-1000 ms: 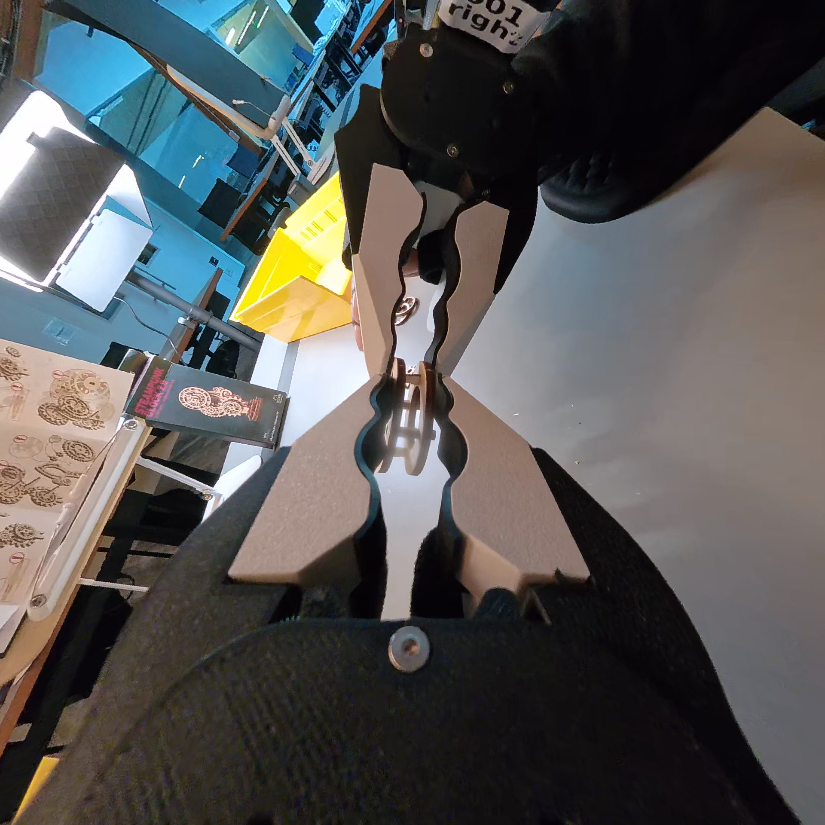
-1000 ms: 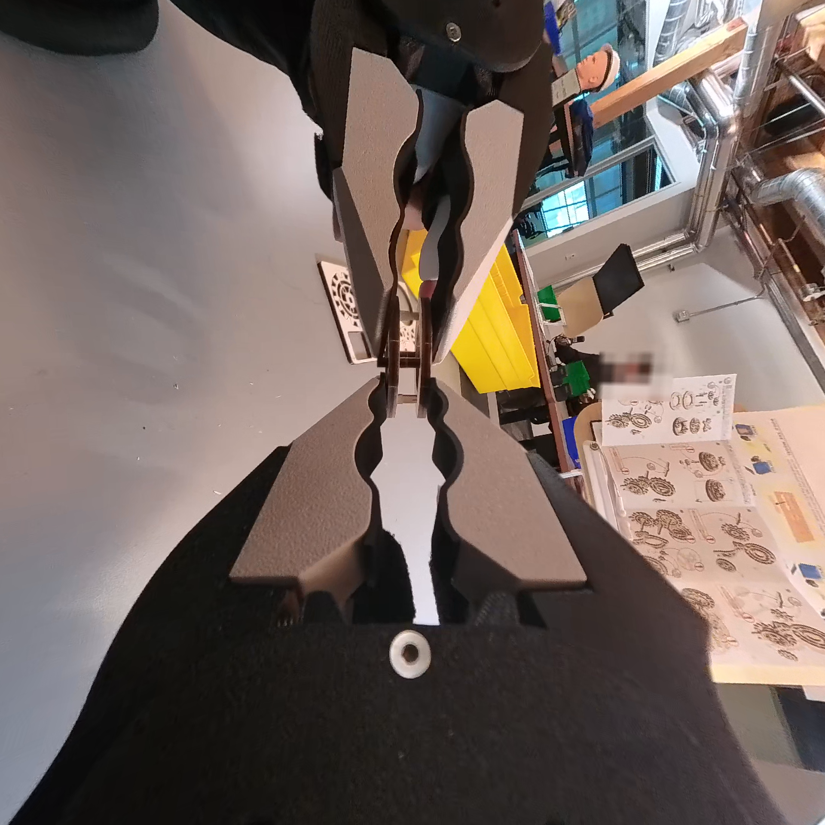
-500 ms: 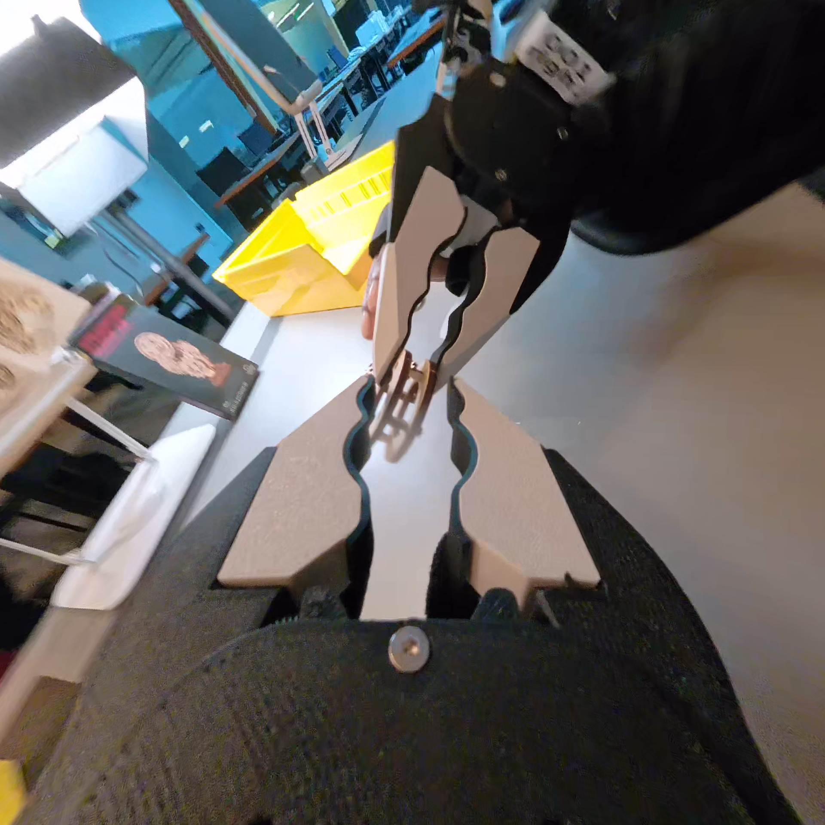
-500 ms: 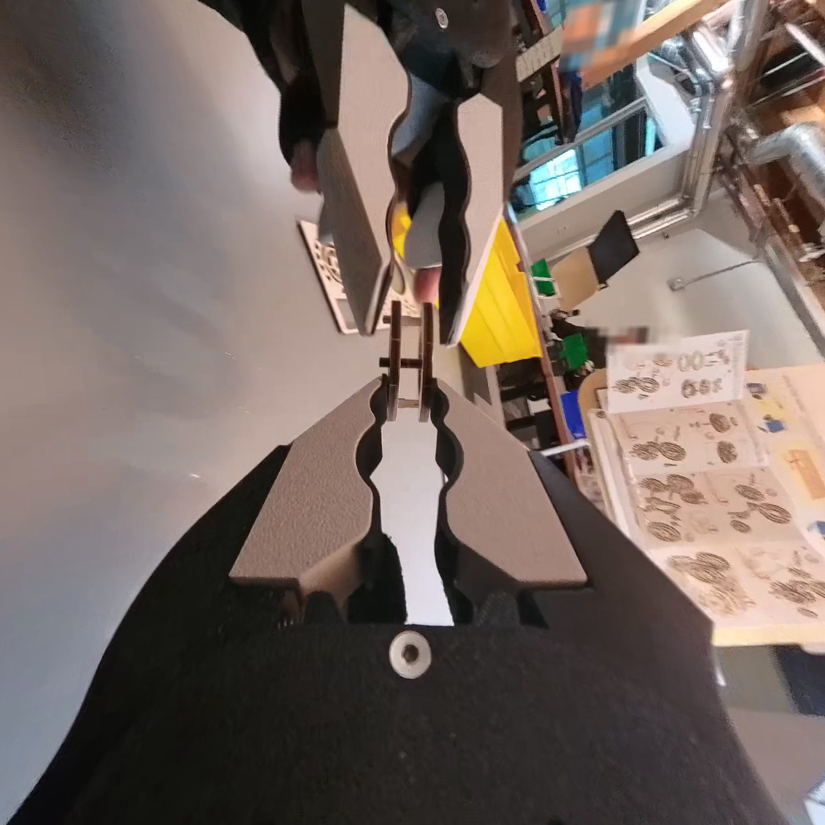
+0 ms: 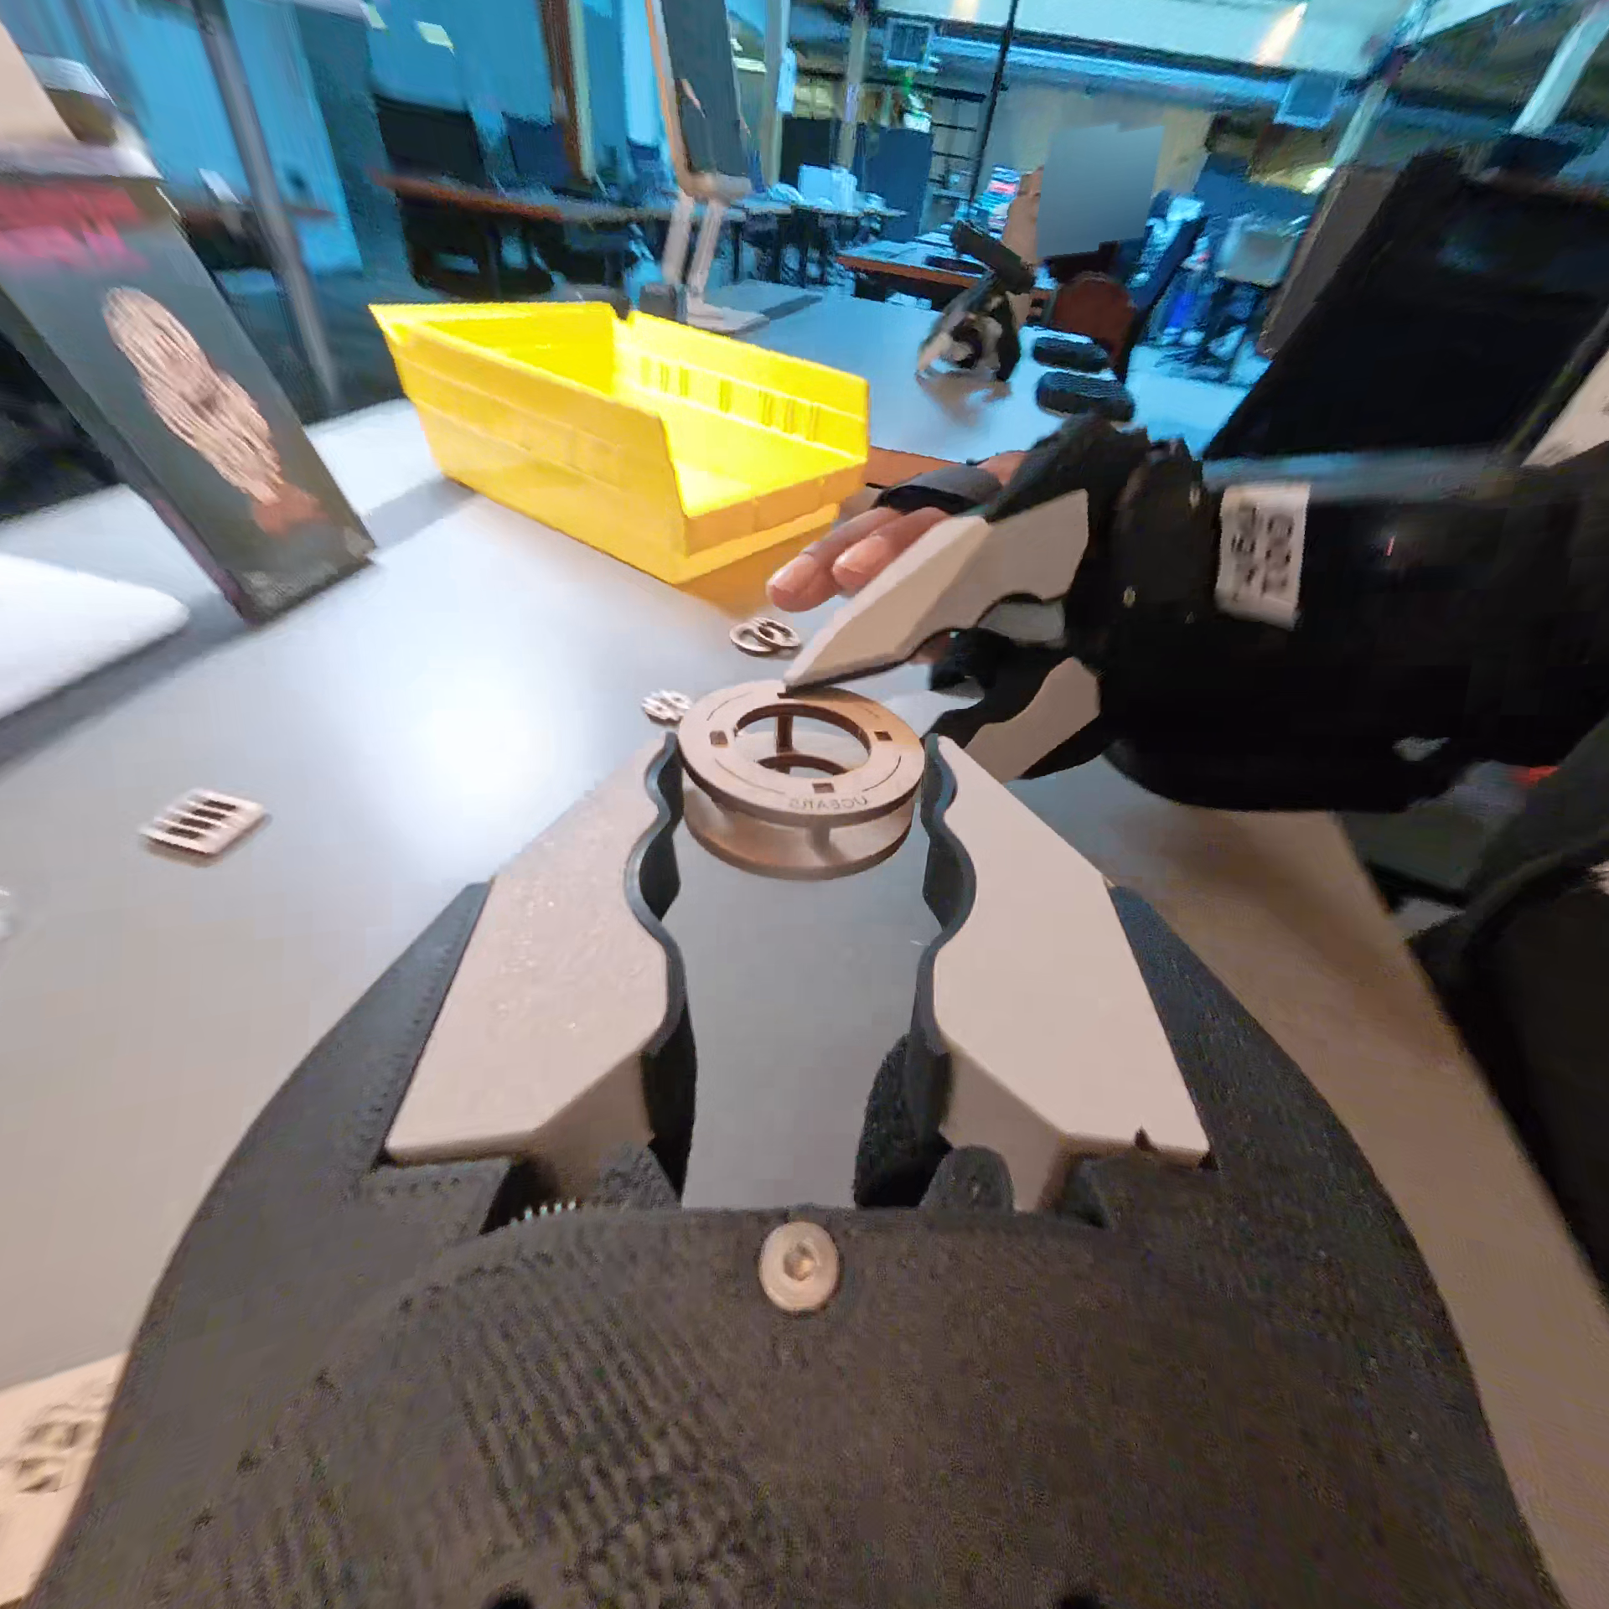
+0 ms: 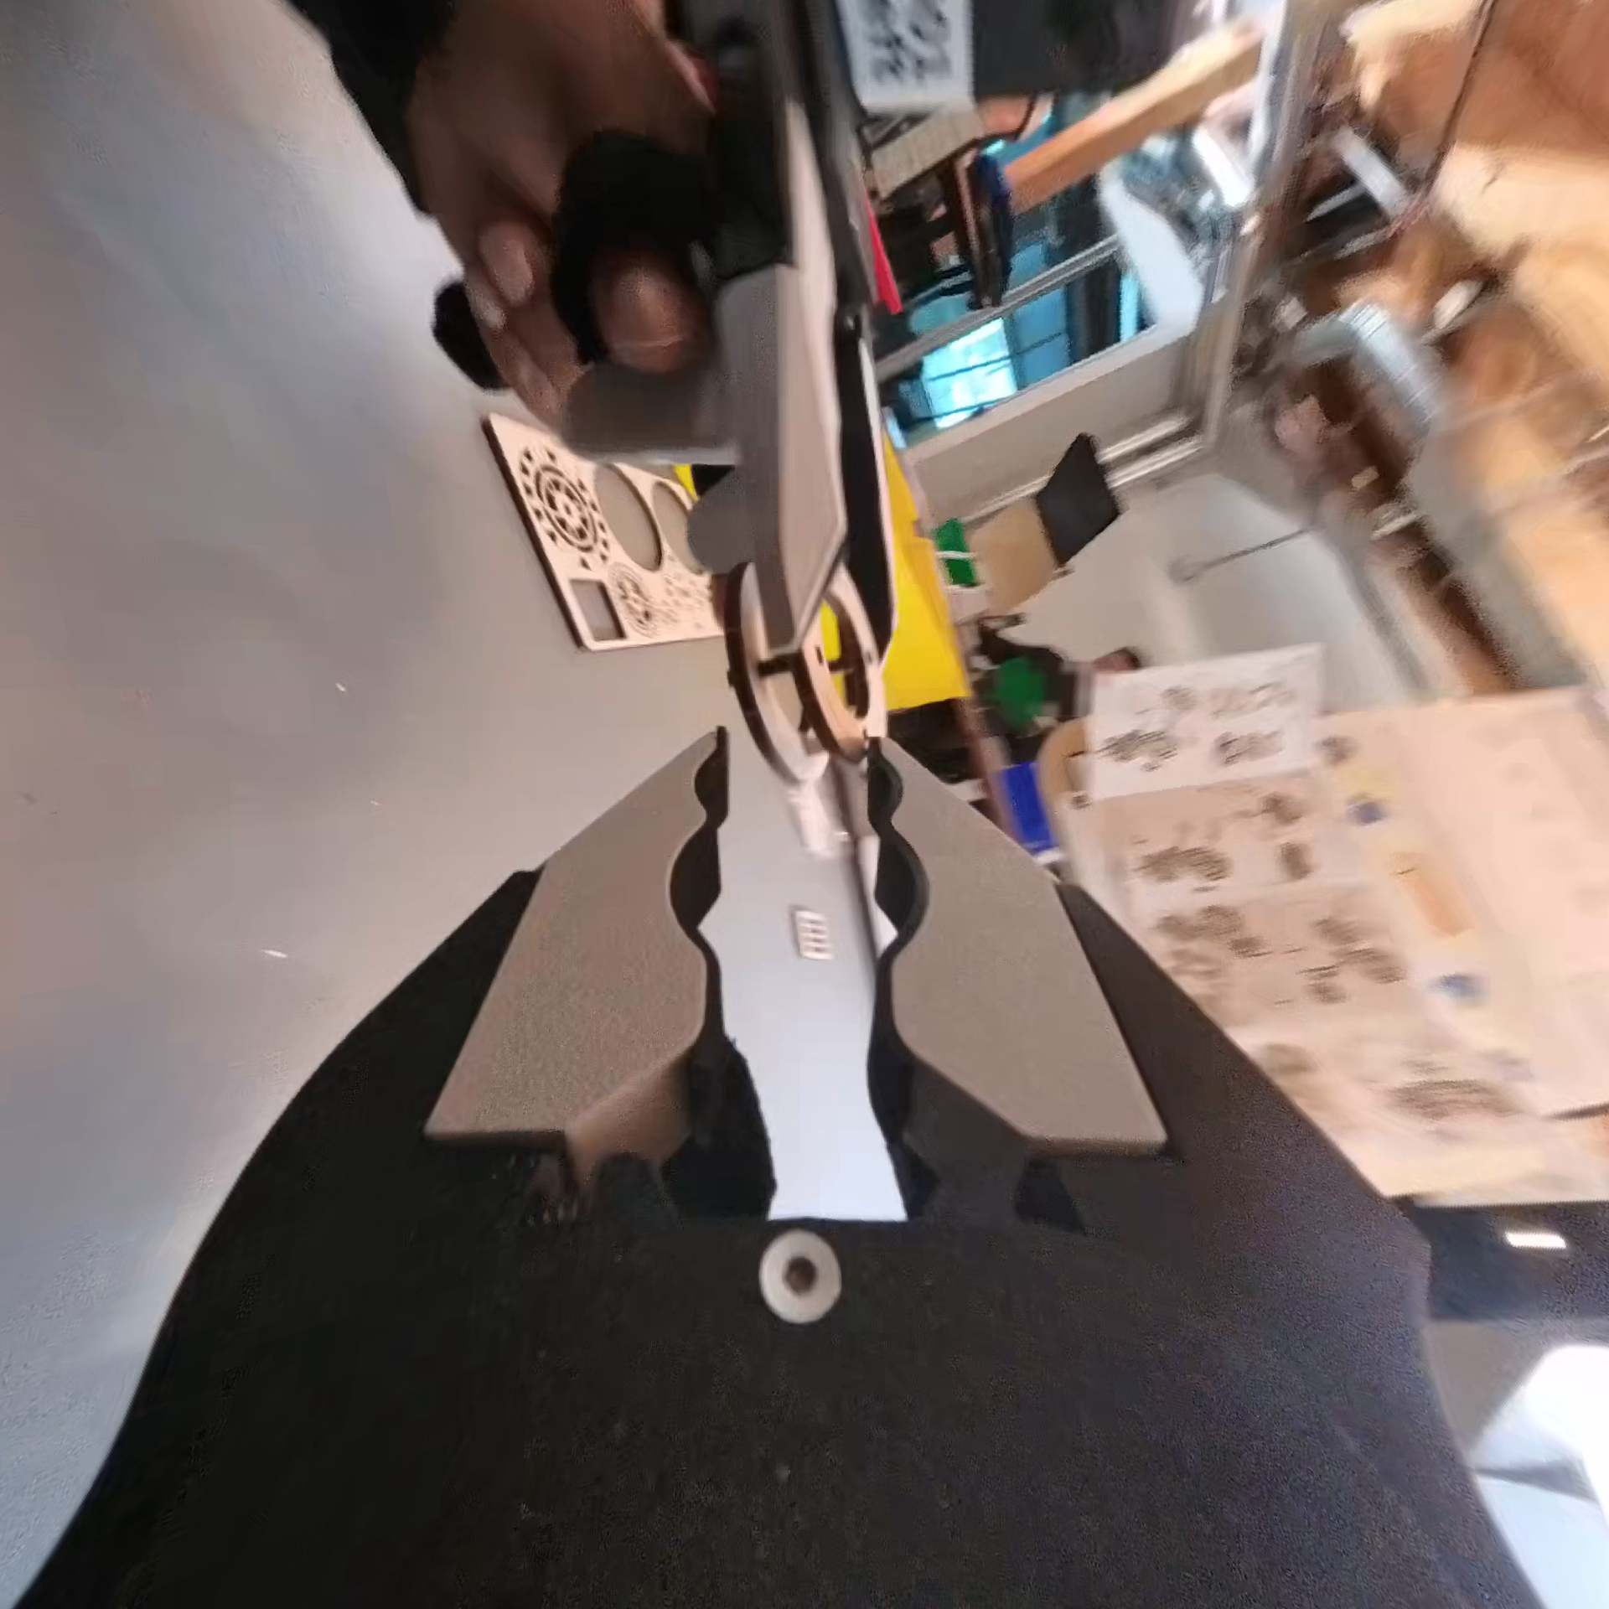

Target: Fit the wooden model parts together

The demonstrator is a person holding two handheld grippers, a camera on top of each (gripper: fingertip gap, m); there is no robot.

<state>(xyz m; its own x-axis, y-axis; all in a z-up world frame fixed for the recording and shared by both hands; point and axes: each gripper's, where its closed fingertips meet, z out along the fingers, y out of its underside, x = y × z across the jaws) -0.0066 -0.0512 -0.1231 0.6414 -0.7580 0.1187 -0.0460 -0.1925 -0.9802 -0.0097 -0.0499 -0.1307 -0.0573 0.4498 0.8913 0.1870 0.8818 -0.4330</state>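
Note:
A wooden spool, two rings joined by short pegs, sits flat between the fingertips of my left gripper, which is shut on its rim and holds it above the grey table. My right gripper reaches in from the right; its upper finger touches the top ring's far edge and its lower finger runs under the spool. In the right wrist view my right gripper is open, its tips on either side of the spool. The left gripper's finger shows edge-on.
A yellow bin and a leaning black box stand at the back. Small wooden pieces and a slotted piece lie on the table. A cut-out wooden sheet and instruction sheets lie beyond.
The left gripper turned a quarter turn and closed on the spool's rim. The right gripper, shut on the spool before, has opened wider.

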